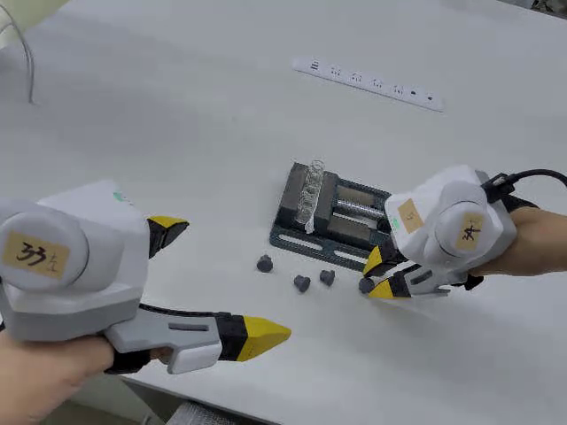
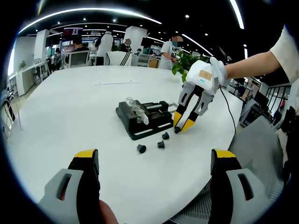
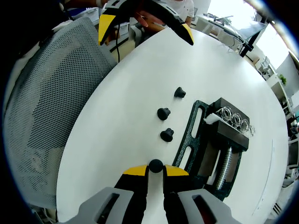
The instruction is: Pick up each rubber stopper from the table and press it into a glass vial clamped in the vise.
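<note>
Each stopper (image 1: 302,283) is dark grey, the table (image 1: 177,133) white, the vise (image 1: 330,217) black, the vials (image 1: 312,190) clear. The left gripper (image 1: 229,279) and right gripper (image 1: 376,276) are white, with yellow-tipped black jaws.

Bare table (image 1: 177,133) around vise (image 1: 292,204), loose stoppers (image 1: 302,283) along its near side.

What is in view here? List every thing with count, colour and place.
loose stoppers: three, dark grey, on the table in front of the vise
fourth stopper: one, dark grey, between the right gripper's jaw tips
vise: one, black, mid-table
glass vials: a short row, clear, clamped upright in the vise
power strip: one, white, far side of the table
table: one, white
mesh chair: one, grey, beside the table
left gripper: white with yellow tips, jaws wide apart, near edge
right gripper: same colours, closed on the fourth stopper
</note>
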`<action>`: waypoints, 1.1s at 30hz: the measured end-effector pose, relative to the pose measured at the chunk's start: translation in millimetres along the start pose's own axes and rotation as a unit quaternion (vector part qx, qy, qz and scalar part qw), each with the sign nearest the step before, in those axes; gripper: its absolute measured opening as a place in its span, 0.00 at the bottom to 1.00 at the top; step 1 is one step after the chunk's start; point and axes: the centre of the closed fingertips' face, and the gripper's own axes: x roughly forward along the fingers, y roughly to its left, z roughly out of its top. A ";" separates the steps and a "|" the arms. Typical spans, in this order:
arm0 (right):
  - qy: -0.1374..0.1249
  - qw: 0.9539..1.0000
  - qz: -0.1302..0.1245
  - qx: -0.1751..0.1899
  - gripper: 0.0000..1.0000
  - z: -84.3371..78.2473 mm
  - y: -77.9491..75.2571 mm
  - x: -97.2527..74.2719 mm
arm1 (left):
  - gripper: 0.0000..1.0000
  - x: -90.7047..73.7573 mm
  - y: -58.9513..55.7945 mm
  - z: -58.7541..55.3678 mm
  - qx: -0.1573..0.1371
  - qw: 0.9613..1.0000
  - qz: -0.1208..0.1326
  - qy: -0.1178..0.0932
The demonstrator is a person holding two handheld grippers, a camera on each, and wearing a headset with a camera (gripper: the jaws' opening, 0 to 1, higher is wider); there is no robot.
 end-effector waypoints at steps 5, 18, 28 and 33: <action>0.002 1.000 0.002 0.002 0.09 -0.5 0.1 0.3 | 0.99 -0.3 1.0 -1.6 -0.002 1.000 0.000 0.000; 0.012 1.000 0.006 -0.005 0.07 -0.8 0.1 -1.1 | 0.99 -0.3 1.2 -3.4 -0.004 1.000 -0.002 -0.001; -0.020 0.999 0.013 0.045 0.06 14.4 -9.4 -15.2 | 0.99 -2.0 6.5 0.7 -0.001 1.000 0.000 -0.005; -0.038 0.997 0.010 0.070 0.06 22.2 -27.2 -28.7 | 0.99 -3.3 11.6 3.8 0.003 1.000 0.002 -0.009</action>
